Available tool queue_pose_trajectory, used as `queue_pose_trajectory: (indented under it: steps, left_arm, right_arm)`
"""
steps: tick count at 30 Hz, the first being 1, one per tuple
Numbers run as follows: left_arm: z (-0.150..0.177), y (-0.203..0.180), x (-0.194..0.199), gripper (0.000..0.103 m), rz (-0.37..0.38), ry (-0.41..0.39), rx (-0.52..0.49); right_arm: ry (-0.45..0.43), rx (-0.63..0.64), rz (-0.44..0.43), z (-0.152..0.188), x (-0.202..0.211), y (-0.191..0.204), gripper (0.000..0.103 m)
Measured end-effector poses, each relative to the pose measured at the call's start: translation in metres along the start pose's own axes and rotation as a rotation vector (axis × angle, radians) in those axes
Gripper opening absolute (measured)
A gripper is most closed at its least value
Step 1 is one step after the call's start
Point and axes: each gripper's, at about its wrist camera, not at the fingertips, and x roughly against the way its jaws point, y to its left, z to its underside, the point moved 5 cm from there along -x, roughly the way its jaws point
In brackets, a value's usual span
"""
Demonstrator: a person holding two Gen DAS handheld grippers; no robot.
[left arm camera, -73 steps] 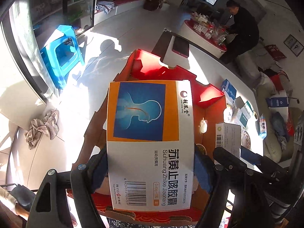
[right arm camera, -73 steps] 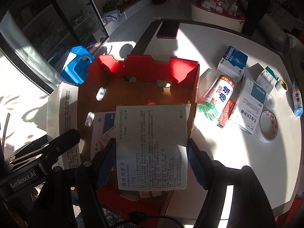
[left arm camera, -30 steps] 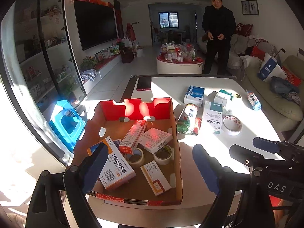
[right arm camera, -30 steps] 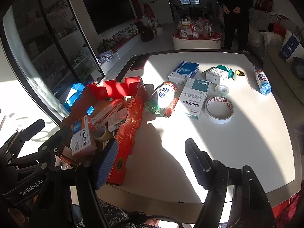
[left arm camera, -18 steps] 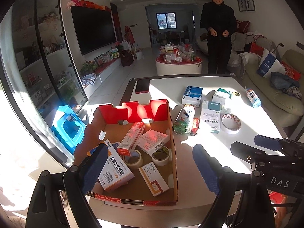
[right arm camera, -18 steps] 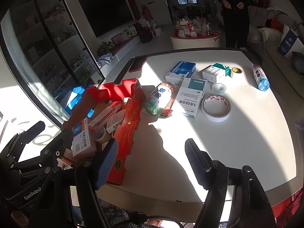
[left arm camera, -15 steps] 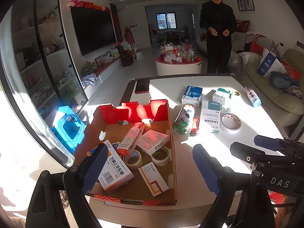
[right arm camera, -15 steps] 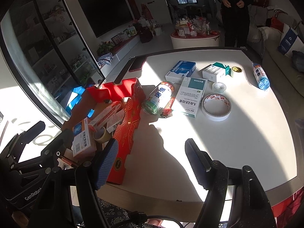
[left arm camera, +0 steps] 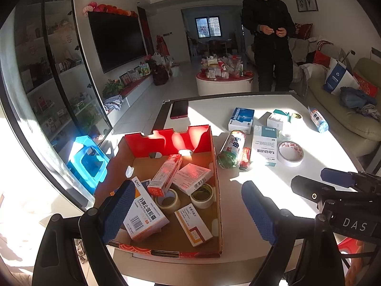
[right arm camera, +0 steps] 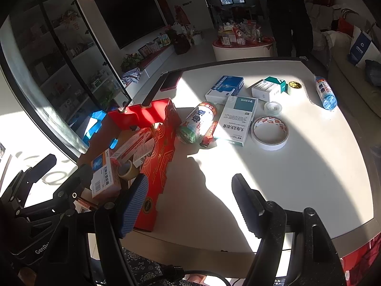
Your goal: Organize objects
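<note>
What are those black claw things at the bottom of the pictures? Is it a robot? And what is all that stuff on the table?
It is no robot. A person holds a two-finger gripper in each hand, and each one carries a small camera looking forward along its fingers. One picture comes from the left gripper, the other from the right gripper. Both are open and hold nothing.

On the white table stands a cardboard box with medicine packets and two tape rolls inside. Beside it lie more packets, a can, a lighter, a big tape roll, a small bottle and a phone. Another person stands behind the table.
</note>
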Motion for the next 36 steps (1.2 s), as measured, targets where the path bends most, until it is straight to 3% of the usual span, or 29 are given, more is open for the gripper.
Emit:
queue_pose_trajectory:
  steps: [31,36]
  left_arm:
    - [0.007,-0.003,-0.004,0.094,0.007,0.028,-0.019]
    - [0.008,0.013,-0.014,0.094,0.076,0.098,0.080]
  right_arm:
    - [-0.003,0.003,-0.011,-0.003,0.006,-0.006,0.072]
    - [-0.022,-0.048,0.020,-0.009,0.013,-0.032,0.072]
